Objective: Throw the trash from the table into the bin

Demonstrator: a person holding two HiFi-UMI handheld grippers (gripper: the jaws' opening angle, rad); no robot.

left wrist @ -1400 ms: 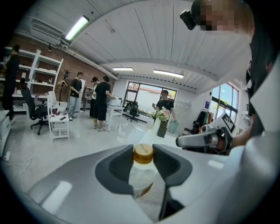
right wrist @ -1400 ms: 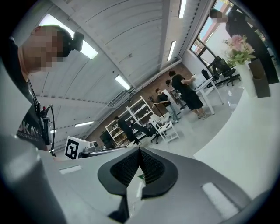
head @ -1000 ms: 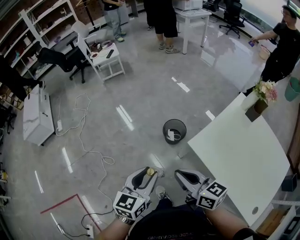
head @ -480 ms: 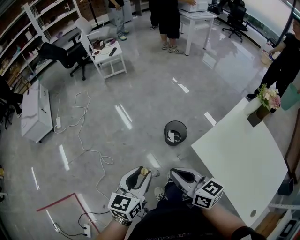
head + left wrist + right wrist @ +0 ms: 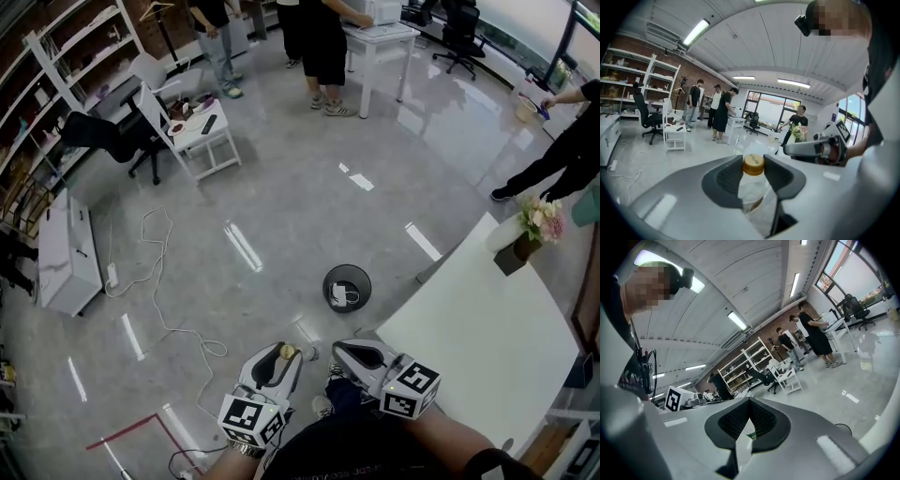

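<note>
The room has a polished grey floor, and a black mesh bin stands on it in the open with something white already inside. The corner of a white table begins just right of the bin, and a vase of flowers stands at the table's end farthest from the bin. Well left of the bin a white cable trails across the floor. Beyond the cable, shelves line the wall, with an office chair and a small side table in front of them. Far past the bin, people stand at another table.

Both grippers are held on the near side of the bin, close to the person's body. The left gripper has its jaws partly apart, clamped on a clear plastic bottle whose gold cap pokes out between the tips. The right gripper has its jaw tips together, pinching a white scrap with a green mark. Neither piece of trash is in the bin.
</note>
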